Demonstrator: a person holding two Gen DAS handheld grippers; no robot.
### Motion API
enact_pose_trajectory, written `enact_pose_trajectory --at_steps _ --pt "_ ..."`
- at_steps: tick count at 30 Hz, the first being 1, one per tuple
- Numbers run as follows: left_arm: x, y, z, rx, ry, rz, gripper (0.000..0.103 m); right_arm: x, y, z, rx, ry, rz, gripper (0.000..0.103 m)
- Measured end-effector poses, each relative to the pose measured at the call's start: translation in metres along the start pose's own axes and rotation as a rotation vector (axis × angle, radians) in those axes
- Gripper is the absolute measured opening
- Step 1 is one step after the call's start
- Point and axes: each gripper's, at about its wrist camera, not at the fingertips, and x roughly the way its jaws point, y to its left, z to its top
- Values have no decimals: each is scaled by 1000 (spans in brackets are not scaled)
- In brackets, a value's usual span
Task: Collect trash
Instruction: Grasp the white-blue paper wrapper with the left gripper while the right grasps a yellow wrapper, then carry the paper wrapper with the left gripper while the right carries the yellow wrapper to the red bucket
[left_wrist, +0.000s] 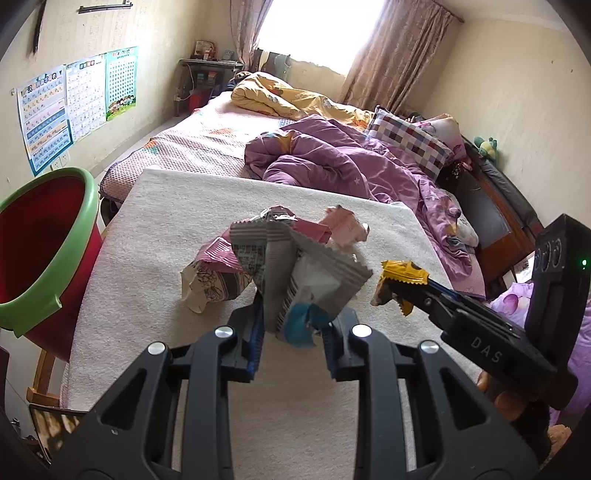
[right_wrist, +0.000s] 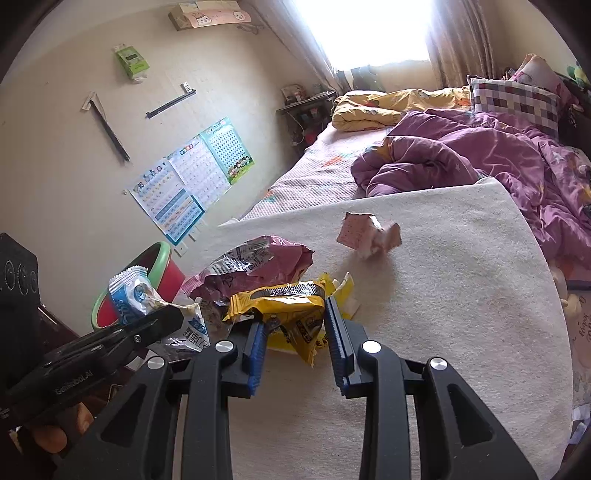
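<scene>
My left gripper (left_wrist: 295, 317) is shut on a silver and blue wrapper (left_wrist: 314, 284), held above the cream table top (left_wrist: 184, 221). It shows from the side in the right wrist view (right_wrist: 162, 314), with the wrapper (right_wrist: 136, 291) in it. My right gripper (right_wrist: 295, 314) is shut on a yellow wrapper (right_wrist: 288, 302); it shows in the left wrist view (left_wrist: 402, 291) holding that wrapper (left_wrist: 399, 277). A purple-pink bag (right_wrist: 258, 262) and a pink crumpled wrapper (right_wrist: 365, 232) lie on the table. A red bucket with a green rim (left_wrist: 40, 251) stands at the left.
A bed with a purple quilt (left_wrist: 332, 158), a yellow quilt (left_wrist: 280, 96) and a checked pillow (left_wrist: 406, 140) lies behind the table. Posters (left_wrist: 74, 99) hang on the left wall. A small desk (left_wrist: 210, 74) stands by the window.
</scene>
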Motion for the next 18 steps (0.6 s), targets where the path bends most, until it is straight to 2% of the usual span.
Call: enact_pose_trajectory --at_steps 9,18 --pt "-8 7 -2 -7 -14 0 26 -2 9 0 -9 -10 3 30" --pt "-22 31 0 -38 -34 21 26 1 24 1 -27 -5 10 30"
